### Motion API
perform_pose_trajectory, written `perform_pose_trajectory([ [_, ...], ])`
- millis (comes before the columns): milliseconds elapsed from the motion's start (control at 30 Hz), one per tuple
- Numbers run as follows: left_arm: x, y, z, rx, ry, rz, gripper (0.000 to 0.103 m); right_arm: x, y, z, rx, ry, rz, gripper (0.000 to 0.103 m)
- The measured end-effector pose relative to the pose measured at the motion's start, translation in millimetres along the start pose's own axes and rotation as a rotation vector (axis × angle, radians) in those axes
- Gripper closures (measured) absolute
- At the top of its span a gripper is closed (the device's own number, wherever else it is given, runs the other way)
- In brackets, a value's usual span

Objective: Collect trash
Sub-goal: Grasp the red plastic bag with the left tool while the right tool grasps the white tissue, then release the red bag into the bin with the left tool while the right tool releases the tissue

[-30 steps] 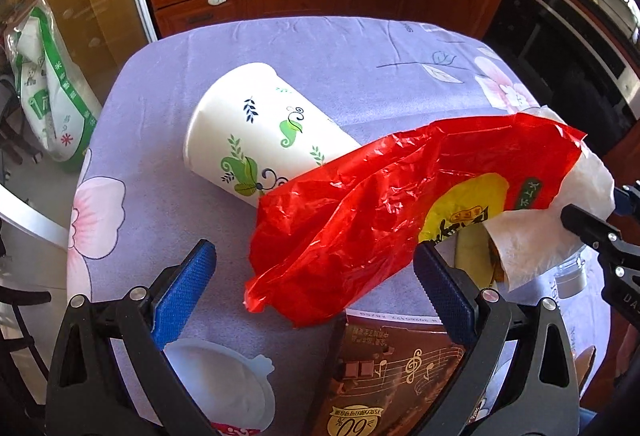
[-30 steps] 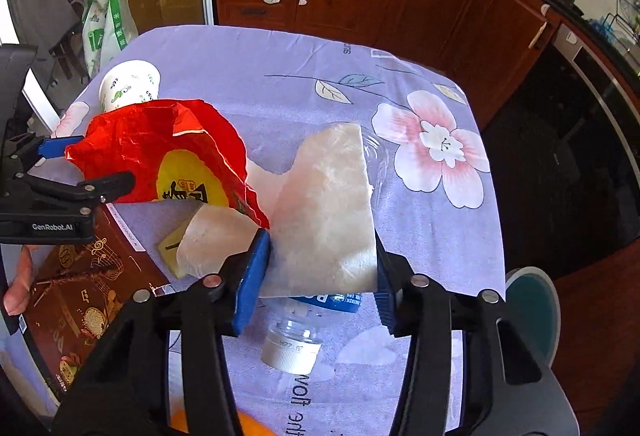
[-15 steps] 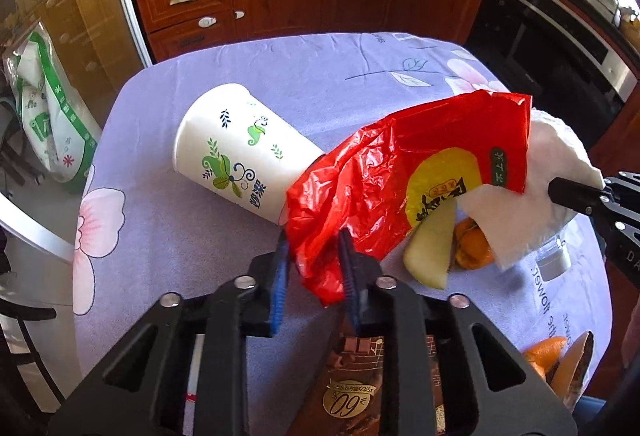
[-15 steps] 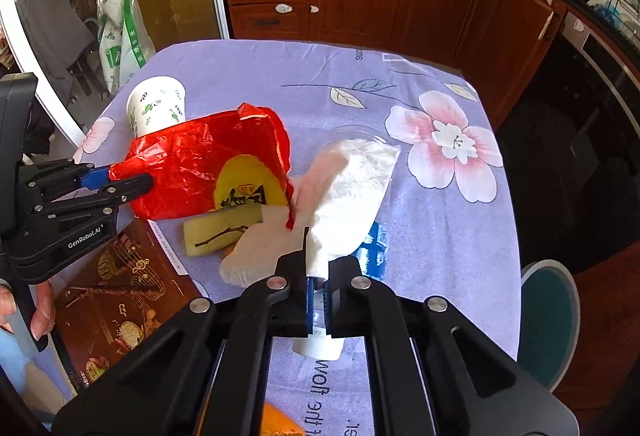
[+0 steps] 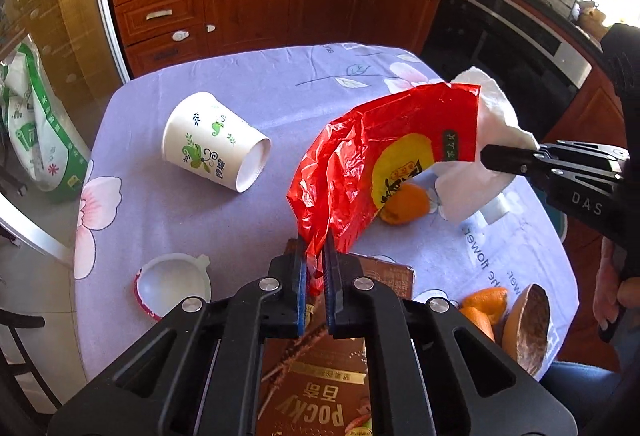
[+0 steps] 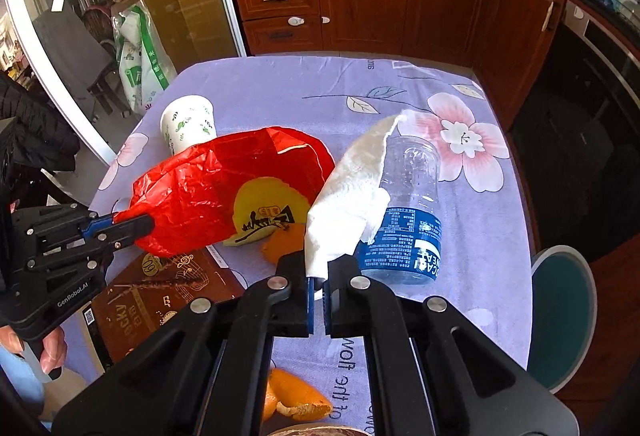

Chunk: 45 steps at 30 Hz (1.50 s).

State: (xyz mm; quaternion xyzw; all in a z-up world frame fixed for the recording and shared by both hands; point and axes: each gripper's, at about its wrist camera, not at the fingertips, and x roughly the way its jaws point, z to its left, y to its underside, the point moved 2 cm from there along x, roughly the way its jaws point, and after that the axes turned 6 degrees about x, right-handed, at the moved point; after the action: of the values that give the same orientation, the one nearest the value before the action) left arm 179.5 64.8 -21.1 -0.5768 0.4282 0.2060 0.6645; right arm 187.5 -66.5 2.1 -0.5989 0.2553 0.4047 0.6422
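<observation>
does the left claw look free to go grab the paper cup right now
Probably not yet. The left claw is shut on a corner of the red bag, so it is occupied. The paper cup lies on its side with bare cloth around it.

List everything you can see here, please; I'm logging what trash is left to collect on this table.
red plastic bag: 1, red with a yellow print, lifted over the table's middle
paper towel: 1, white, held up beside the bag
paper cup: 1, white with green print, on its side, far left
plastic bottle: 1, clear with a blue label, lying right of the towel
Pocky box: 1, brown, flat at the near edge
white lid: 1, near left
orange peels: several, orange, under the bag and at the near right
table: 1, lilac floral cloth
left tongs: shut on the red plastic bag
right tongs: shut on the paper towel
</observation>
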Motion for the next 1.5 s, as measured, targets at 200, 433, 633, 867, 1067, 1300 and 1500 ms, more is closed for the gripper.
perform_pose_trajectory([
  [200, -37, -9, -10, -0.004, -0.077, -0.084, 0.096, -29, -1, -8, 0.025, -0.01, -0.054, 0.1],
  [433, -65, -24, -26, 0.019, -0.074, -0.153, 0.097, -73, 1, -35, 0.082, 0.018, -0.137, 0.1],
  [633, -77, -40, -69, 0.101, -0.024, -0.17, 0.097, -108, 9, -71, 0.151, 0.043, -0.204, 0.1],
  [867, -64, -59, -144, 0.208, 0.053, -0.15, 0.096, -152, 35, -149, 0.276, 0.134, -0.268, 0.1],
  [1067, -35, -71, -212, 0.272, 0.112, -0.088, 0.096, -180, 68, -217, 0.374, 0.212, -0.297, 0.1],
  [1300, 14, -77, -290, 0.364, 0.151, 0.031, 0.096, -182, 103, -279, 0.467, 0.249, -0.285, 0.1],
  [1500, 66, -77, -343, 0.412, 0.161, 0.141, 0.096, -168, 127, -315, 0.53, 0.247, -0.241, 0.1],
])
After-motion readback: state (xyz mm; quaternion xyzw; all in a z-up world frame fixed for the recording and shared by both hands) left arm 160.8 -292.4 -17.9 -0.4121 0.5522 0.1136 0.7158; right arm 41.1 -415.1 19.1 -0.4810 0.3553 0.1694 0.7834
